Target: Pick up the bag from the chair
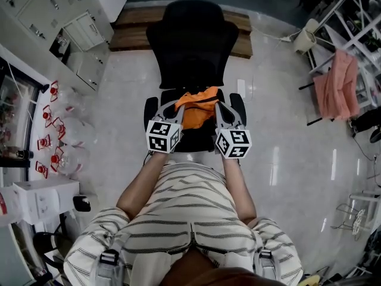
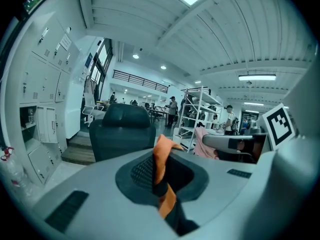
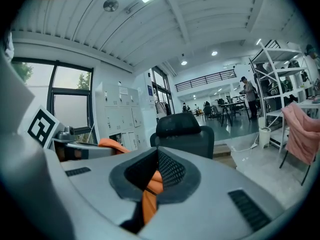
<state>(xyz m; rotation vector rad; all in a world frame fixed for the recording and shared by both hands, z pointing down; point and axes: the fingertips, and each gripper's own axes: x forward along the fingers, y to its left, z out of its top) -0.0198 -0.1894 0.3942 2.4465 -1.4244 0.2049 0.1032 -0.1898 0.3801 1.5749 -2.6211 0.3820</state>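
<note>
From the head view, the orange bag (image 1: pixel 199 103) hangs over the seat of the black chair (image 1: pixel 191 40), stretched between the left gripper (image 1: pixel 174 109) and the right gripper (image 1: pixel 221 109), each holding one side of it (whether it touches the seat I cannot tell). In the left gripper view, the left gripper (image 2: pixel 160 156) has its jaws pressed together on a fold of the bag (image 2: pixel 161 159), orange with a dark strip, the chair (image 2: pixel 122 131) behind. In the right gripper view, the right gripper (image 3: pixel 152 176) likewise clamps the bag (image 3: pixel 150 196), with the chair (image 3: pixel 182 134) ahead
</note>
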